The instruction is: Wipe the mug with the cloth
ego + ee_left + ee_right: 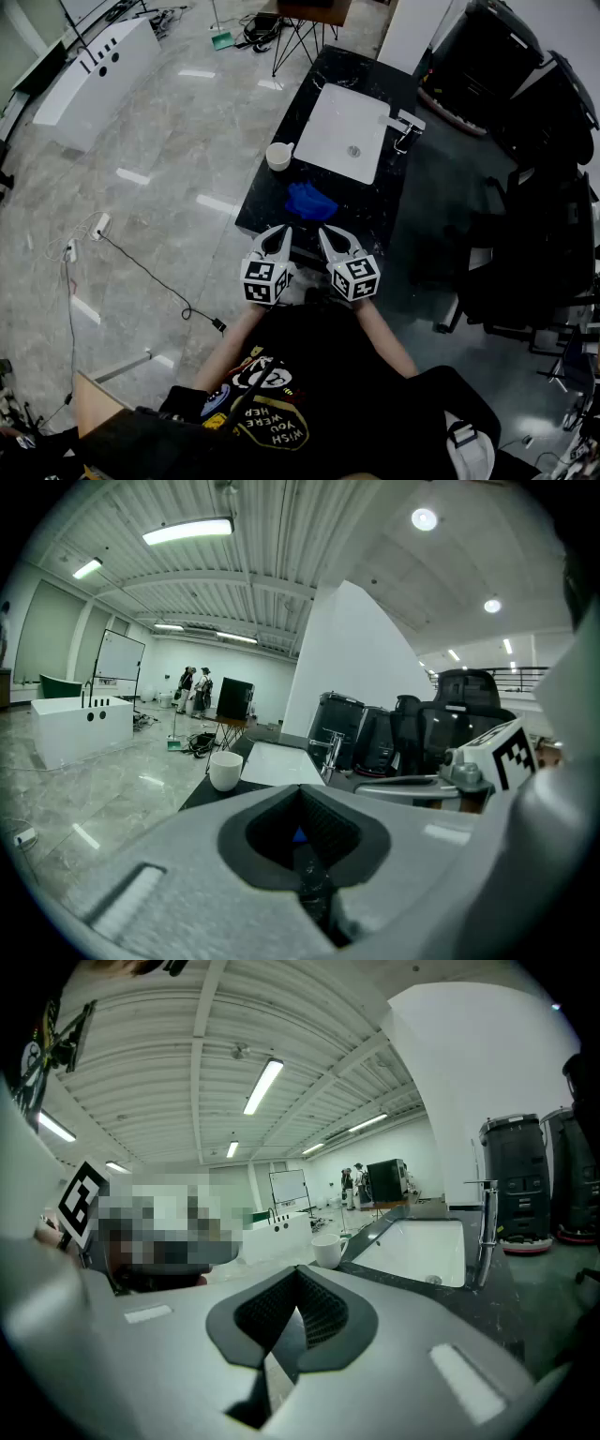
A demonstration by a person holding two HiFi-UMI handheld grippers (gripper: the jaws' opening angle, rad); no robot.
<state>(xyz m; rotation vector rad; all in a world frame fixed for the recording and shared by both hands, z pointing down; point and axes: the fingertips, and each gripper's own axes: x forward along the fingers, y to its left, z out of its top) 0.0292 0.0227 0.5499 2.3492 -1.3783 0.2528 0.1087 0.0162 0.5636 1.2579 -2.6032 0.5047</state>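
Over the near end of a dark counter (366, 206), the head view shows the left gripper (279, 234) and the right gripper (328, 236) held side by side, tips pointing away from the person. Both stop short of the blue cloth (310, 201), which lies crumpled on the counter just beyond them, touched by neither. Farther along, a white sink (342, 131) is set into the top, with a tap (405, 129) at its right rim. The white mug (278, 156) stands upright at the counter's left edge, just beside the sink and apart from the cloth. Cables (150, 277) trail over the pale floor to the left.

Along the left gripper view, that gripper's jaws are pressed together with nothing caught between them; only a sliver of blue cloth shows through the hollow behind the pads. The mug stands ahead to the left, the sink and tap behind it, and the right gripper's marker cube (511, 752) shows at the right.

Along the right gripper view, its jaws are likewise clenched and empty. The mug sits ahead at the counter's edge, left of the sink.
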